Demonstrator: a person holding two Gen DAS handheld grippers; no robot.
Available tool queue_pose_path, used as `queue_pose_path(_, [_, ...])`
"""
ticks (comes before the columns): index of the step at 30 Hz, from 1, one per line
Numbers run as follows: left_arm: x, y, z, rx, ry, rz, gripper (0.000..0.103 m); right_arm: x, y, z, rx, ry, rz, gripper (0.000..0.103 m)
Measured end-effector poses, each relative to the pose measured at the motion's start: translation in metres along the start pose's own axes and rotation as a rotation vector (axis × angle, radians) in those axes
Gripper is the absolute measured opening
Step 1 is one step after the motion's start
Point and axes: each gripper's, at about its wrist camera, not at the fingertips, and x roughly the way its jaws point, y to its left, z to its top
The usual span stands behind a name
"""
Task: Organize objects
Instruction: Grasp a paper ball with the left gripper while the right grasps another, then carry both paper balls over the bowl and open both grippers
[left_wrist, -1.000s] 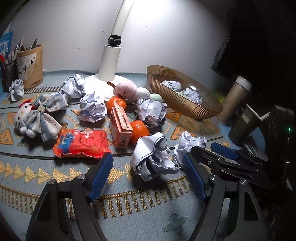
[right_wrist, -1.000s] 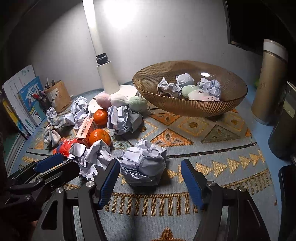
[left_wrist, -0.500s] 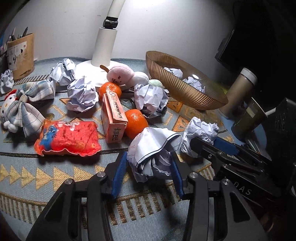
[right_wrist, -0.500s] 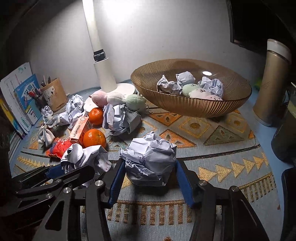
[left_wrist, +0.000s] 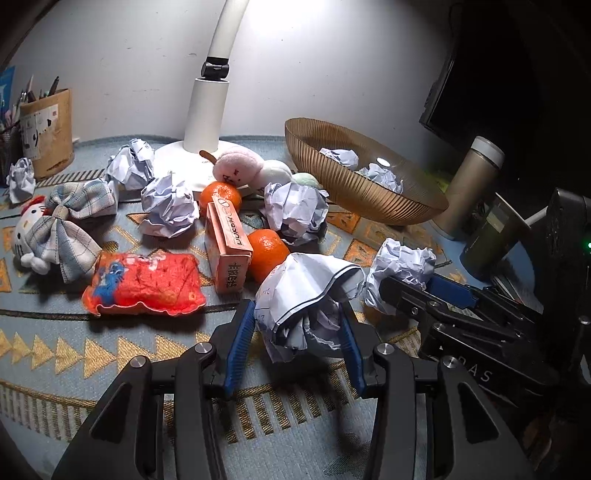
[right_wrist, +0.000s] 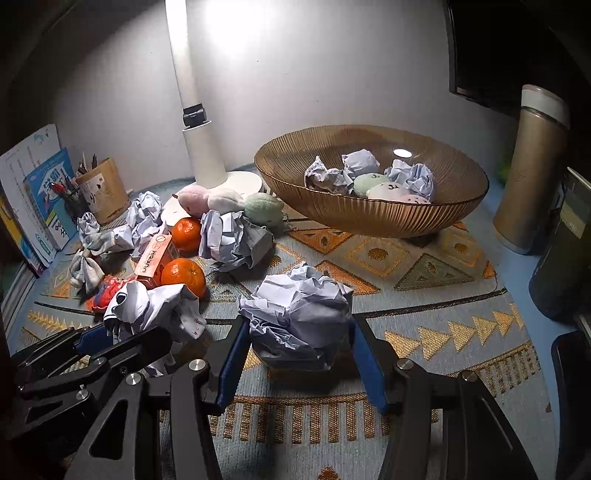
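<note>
Right wrist, paper ball (right_wrist: 299, 314) between hand-held gripper (right_wrist: 301, 354) (pinched)

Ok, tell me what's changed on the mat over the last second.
Both grippers have closed in. The left gripper has clamped the loosely crumpled paper; the right gripper has clamped the tighter paper ball. Both balls look squeezed, with the paper between the pads. The oranges, snack packet, plush toys and bowl haven't moved.

Both sets of jaws have just been closing. Left gripper (left_wrist: 297, 325) now clamps the lined paper wad (left_wrist: 306, 295); right gripper (right_wrist: 299, 350) now clamps the crumpled paper ball (right_wrist: 299, 306).
</note>
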Motion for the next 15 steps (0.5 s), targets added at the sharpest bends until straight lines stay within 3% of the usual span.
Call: queue_pose_path(15, [-0.0005, -0.0019, -0.0003, 0.017, -0.005, 0.009, 0.041, -0.0038, 0.0008, -0.0012, -0.006, -0.018, -0.013, 0.053])
